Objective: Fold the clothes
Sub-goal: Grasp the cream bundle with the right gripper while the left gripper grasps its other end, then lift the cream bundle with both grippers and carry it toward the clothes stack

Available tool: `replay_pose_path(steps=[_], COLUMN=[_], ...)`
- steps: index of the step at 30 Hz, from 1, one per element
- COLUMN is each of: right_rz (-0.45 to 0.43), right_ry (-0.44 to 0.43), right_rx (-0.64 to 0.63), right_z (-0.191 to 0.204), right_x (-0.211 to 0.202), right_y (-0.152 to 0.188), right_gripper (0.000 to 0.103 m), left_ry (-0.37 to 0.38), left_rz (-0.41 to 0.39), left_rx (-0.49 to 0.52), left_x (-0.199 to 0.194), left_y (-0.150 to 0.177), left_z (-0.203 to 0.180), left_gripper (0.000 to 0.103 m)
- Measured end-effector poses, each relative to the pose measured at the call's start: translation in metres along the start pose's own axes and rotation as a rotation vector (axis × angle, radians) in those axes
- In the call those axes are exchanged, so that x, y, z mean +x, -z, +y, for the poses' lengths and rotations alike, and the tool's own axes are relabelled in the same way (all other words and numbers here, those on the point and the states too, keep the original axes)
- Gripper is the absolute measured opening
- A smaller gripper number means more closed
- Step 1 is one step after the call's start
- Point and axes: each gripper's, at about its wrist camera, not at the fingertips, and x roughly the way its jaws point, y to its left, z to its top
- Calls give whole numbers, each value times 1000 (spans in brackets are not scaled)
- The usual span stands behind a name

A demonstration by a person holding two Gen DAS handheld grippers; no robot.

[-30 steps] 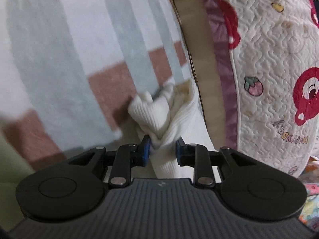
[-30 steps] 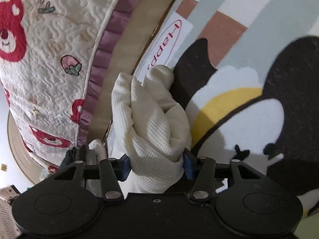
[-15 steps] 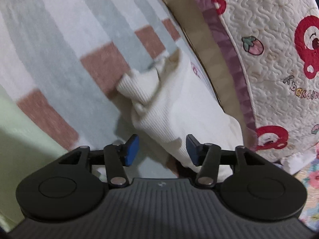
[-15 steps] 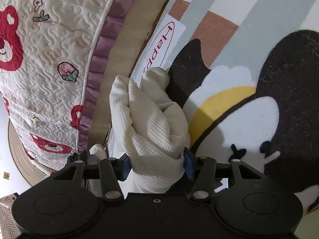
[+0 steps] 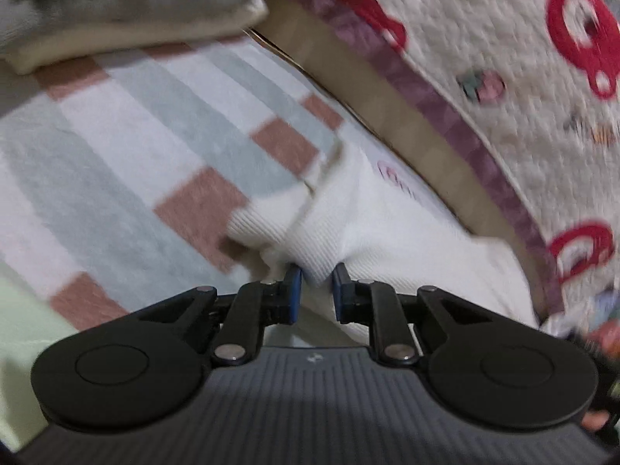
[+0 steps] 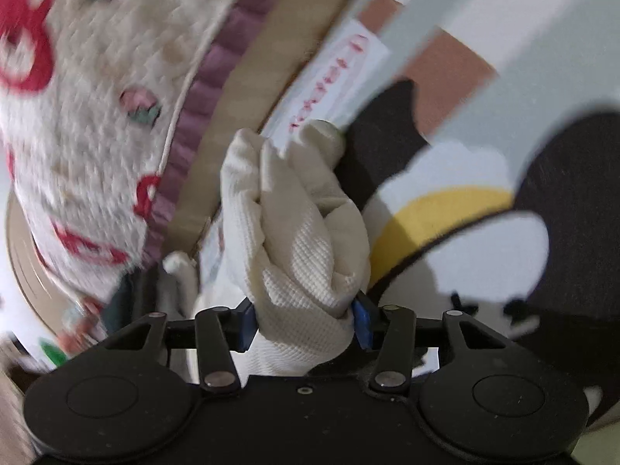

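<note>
Two tongs, left [image 5: 314, 285] just closed and right [image 6: 305, 323], each pinch seemingly one cream garment [image 6: 294, 232].

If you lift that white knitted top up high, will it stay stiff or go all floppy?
Probably floppy: the white knitted top bunches into soft folds where the right hand-held gripper squeezes it. It likely droops and looks light. The ribbed knit probably won't slip.

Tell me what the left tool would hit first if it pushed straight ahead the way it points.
The left tool has just been closing and already pinches a fold of the white ribbed garment; straight ahead lies more of that garment, then probably the checked blanket, though depth is unclear.
</note>
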Motion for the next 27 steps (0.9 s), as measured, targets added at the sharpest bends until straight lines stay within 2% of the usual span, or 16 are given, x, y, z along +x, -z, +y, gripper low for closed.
replay_pose_path(steps=[3,4,5,7,8,9,12,15,17,21,23,25,26,27], right_rz=[-7,-2,3,-1,-9,-17,-41,-84,-115,-178,-202,-226,-237,-239], right_ry=[-2,5,12,32,37,39,46,43,47,51,20,41,54,72], right_rx=[25,10,-5,-37,-41,-40,-14,37,62,68,68,29,-18,-107], right_z=[-7,-5,-4,2,2,3,1,-5,-8,-9,-7,2,8,19], right_x=[-4,-4,-4,-3,-3,-2,-3,-4,-1,16,27,33,33,32], right_y=[-1,-1,0,3,5,7,15,25,31,35,31,24,21,18], right_gripper=[54,55,56,59,61,62,64,67,69,83,85,80,69,63], left_ry=[-41,-22,17,82,92,97,94,35,3,-17,-1,70,87,87], left_rz=[-48,-32,2,77,100,120,201,255,252,214,218,251,269,265], left_rx=[-165,-222,-278,-335,-327,-311,-265,-200,-158,-20,35,65,101,140], left_x=[-10,-10,-9,-4,-1,2,19,37,48,66,76,86,88,87], left_y=[-12,-15,-18,-22,-22,-22,-16,-12,-16,-27,-32,-35,-36,-36], left_z=[34,45,53,58,53,48,32,22,19,1,-5,-8,-10,-13], left_gripper=[12,12,15,34,49,58,62,66,68,76,77,70,48,34])
